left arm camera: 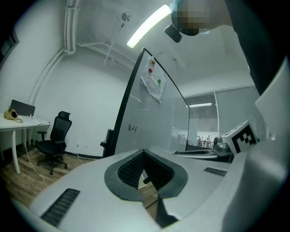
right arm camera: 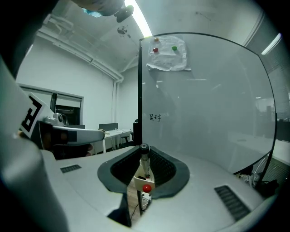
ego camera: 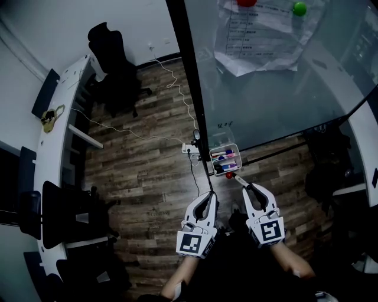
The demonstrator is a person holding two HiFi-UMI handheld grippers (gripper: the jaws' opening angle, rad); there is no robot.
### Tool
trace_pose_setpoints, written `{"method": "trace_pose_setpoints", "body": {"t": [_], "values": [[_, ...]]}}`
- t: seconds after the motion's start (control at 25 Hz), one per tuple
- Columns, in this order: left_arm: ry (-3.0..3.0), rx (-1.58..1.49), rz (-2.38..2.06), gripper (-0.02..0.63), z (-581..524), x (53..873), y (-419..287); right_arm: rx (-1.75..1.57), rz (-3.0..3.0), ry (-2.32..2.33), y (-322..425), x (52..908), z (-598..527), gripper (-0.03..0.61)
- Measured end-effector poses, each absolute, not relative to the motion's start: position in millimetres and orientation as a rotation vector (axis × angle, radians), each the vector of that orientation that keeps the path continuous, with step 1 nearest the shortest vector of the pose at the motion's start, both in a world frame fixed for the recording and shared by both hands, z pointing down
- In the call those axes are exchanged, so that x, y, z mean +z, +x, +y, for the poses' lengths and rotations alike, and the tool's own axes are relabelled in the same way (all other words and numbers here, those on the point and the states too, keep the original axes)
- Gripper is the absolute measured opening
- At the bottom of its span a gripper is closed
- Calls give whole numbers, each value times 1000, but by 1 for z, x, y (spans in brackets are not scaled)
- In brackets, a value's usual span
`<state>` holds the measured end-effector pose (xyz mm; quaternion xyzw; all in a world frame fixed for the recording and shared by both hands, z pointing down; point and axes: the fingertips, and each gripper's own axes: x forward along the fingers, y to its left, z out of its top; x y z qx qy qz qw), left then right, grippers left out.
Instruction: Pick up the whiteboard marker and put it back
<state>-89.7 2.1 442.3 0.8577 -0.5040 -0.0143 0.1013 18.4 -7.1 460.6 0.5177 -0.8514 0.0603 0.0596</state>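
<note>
**Two grippers at the whiteboard, marker sitting in the right one**

Both grippers are hanging out near the bottom edge of the big whiteboard (ego camera: 277, 88), above the wood floor (ego camera: 142, 171). The right gripper (right arm camera: 144, 152) is clamping the whiteboard marker (right arm camera: 144, 164) right at its jaw tips. The marker is standing pretty much upright, black cap on top and grey barrel below. Its lower end is pointing down into the little white tray (ego camera: 235, 151) fixed at the board's lower corner. I can't tell whether it's actually touching anything in there. A few other markers are lying in that tray, and a small red ball (right arm camera: 146, 188) is sitting just in front of the tray's near rim.

The left gripper (left arm camera: 143, 153) is doing nothing much. Its jaws are resting together at the tips with nothing between them, and it's hovering just beside the right one, on the board's black-framed edge side.

Up on the board some papers (ego camera: 260, 41) are hanging under a green magnet (ego camera: 300, 8) and a red one. A black office chair (ego camera: 112, 65) is parked well off to the left by a white desk (ego camera: 59, 112).
</note>
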Motion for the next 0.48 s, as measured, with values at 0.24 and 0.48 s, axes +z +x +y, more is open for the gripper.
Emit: {"method": "trace_pose_setpoints", "body": {"t": [0.24, 0.48], "values": [[2523, -58, -1483, 8, -8, 450, -85, 210, -2553, 1534, 23, 465, -22, 78], [2509, -12, -1509, 8, -20, 450, -81, 202, -2599, 1518, 24, 465, -36, 78]]}}
